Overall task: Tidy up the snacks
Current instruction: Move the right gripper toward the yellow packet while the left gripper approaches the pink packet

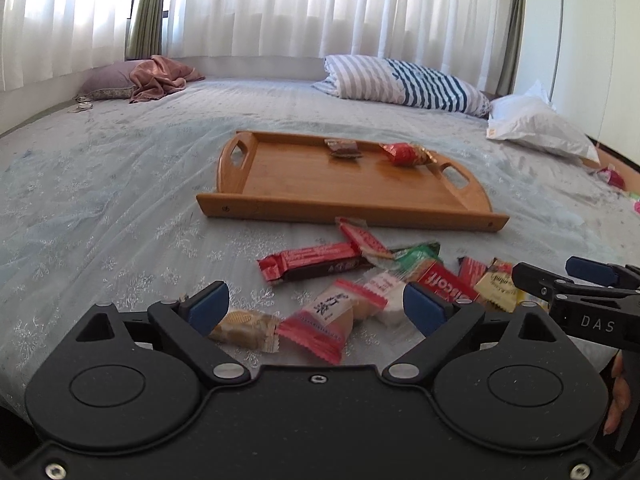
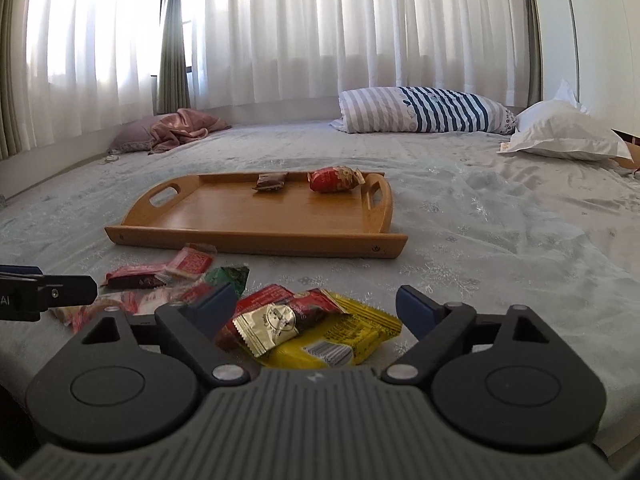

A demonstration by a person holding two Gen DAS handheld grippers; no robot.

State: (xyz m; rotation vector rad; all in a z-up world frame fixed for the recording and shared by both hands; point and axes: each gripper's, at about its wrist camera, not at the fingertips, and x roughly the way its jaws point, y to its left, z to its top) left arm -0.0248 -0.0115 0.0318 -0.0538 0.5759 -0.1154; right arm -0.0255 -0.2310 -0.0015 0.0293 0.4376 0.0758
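Snacks (image 1: pixel 360 280) lie heaped and overlapping on the bedspread (image 1: pixel 120 200) just off the near edge of the wooden tray (image 1: pixel 320 184), which holds two at its far edge. The left gripper (image 1: pixel 316 308) and right gripper (image 2: pixel 316 308) both hover spread and empty, so a closing pinch could catch two slick wrappers or bedspread cloth and drop one short of the tray.

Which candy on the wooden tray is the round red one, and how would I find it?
Find the wooden tray lying on the bed. Only two snacks sit on it, both along its far edge. The round red candy is by the right handle, plump and shiny, unlike the small flat brown packet to its left.
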